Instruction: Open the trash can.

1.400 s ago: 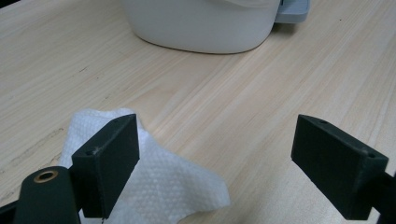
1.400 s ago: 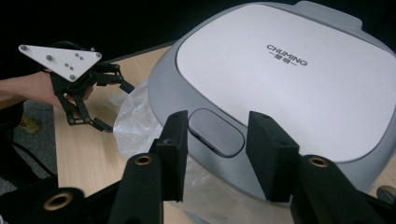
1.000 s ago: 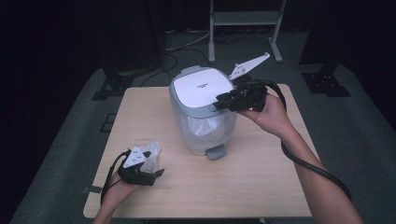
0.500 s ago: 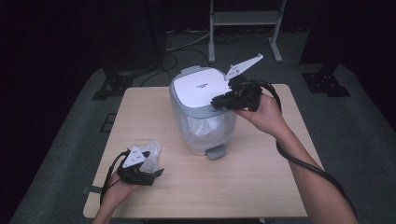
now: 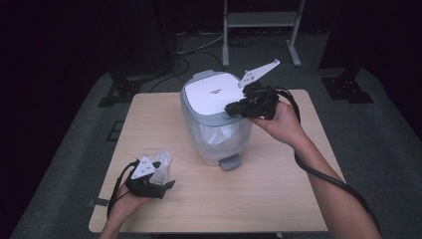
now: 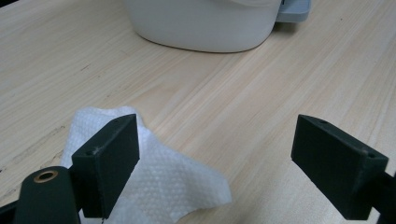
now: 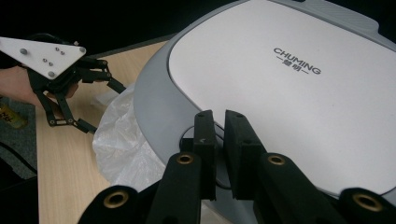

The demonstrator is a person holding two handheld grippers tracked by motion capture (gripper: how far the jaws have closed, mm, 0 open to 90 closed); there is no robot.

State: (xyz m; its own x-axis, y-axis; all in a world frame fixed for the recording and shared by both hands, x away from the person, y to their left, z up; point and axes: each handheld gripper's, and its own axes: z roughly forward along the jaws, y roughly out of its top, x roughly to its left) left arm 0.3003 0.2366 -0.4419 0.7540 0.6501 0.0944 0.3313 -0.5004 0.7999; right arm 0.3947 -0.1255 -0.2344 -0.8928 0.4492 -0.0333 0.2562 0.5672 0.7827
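A small pedal bin with a white lid (image 5: 211,92) and grey rim stands mid-table, lined with a clear plastic bag (image 7: 122,140). My right gripper (image 5: 233,108) is shut, and its tips (image 7: 219,122) rest on the grey rim (image 7: 156,107) at a round latch beside the lid (image 7: 289,84). Nothing shows between the jaws. My left gripper (image 5: 160,181) lies low at the table's front left, open (image 6: 215,144). A crumpled white tissue (image 6: 159,182) lies on the table under its left jaw, not held; it is the tissue (image 5: 162,162) in the high view.
The bin's grey foot pedal (image 5: 230,162) juts toward me from its base (image 6: 205,28). The wooden table (image 5: 278,189) has bare space to the right of the bin and in front of it. A white shelf frame (image 5: 259,20) stands on the dark floor beyond the table.
My right gripper has edged slightly left along the lid's rim. The left gripper and the tissue have stayed where they were.
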